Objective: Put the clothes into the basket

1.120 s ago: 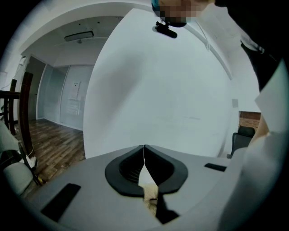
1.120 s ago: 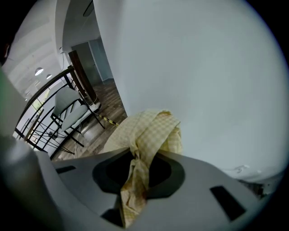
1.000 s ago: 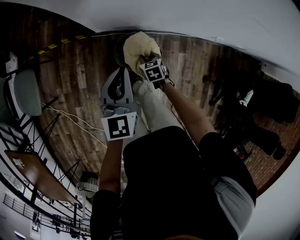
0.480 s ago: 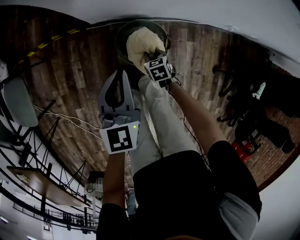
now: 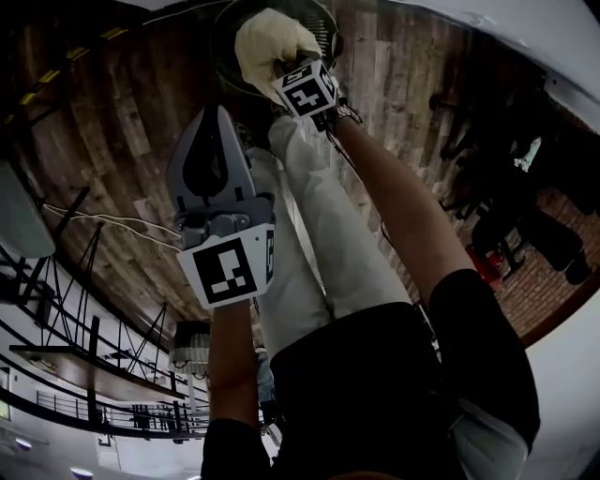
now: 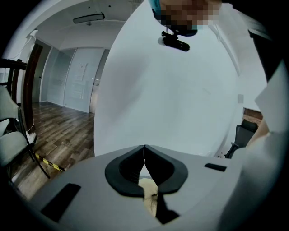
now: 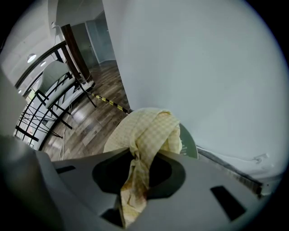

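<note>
1. R gripper (image 7: 137, 158): jaws narrow, clamped on the yellow checked cloth (image 7: 151, 128). The bunch bulges past the tips and a tail hangs back btwn the jaws.
2. Cloth is at the far end of the scene, over the mouth of the basket (image 5: 328, 28), close to the wall (image 7: 216, 67). Can't tell if it touches the rim.
3. Key relation: basket lies just beyond and below the R tips, w/ the cloth btwn them. My read: lower a bit, then release.
4. L gripper (image 5: 214, 114): jaws together, tips touching, no cloth seen in them. It's near-left of the basket and apart from it, so R is nearer.
</note>
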